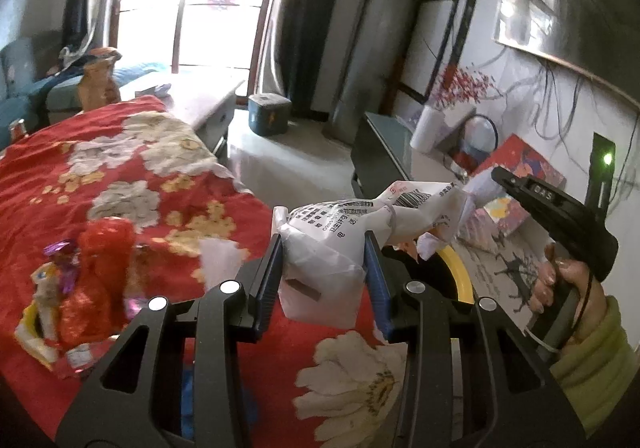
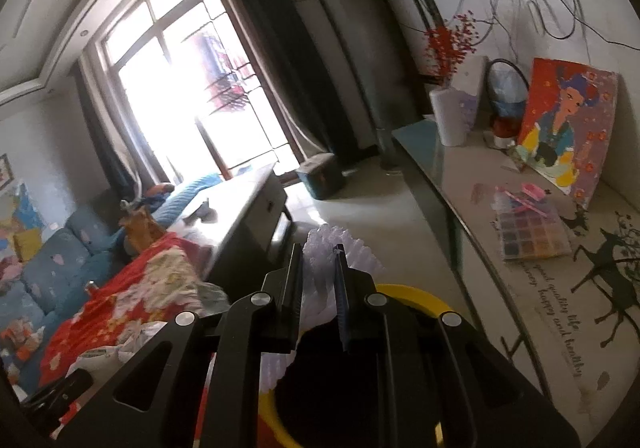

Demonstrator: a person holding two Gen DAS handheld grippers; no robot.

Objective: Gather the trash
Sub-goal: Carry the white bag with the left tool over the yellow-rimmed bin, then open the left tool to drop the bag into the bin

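Observation:
My left gripper (image 1: pixel 323 244) is shut on a crumpled white printed wrapper (image 1: pixel 336 224), held over the edge of the red floral cloth (image 1: pixel 120 176). More trash lies on the cloth at the left: a red wrapper (image 1: pixel 100 272), a purple candy wrapper (image 1: pixel 60 250) and a yellow packet (image 1: pixel 32 332). My right gripper (image 2: pixel 319 252) is shut on a white pleated paper (image 2: pixel 352 252), above a yellow-rimmed bin (image 2: pixel 416 294) with a dark inside. The bin's rim (image 1: pixel 460 268) also shows beyond the wrapper. A hand in a green sleeve (image 1: pixel 560 288) holds the right gripper's handle.
A long cabinet (image 2: pixel 460 184) along the right wall carries a painting (image 2: pixel 568 128), a bead box (image 2: pixel 532 236) and a white roll (image 2: pixel 452 116). Past the cloth stand a grey coffee table (image 2: pixel 244 208), a blue sofa (image 2: pixel 52 268) and a teal box (image 1: pixel 269 114) on the floor by the window.

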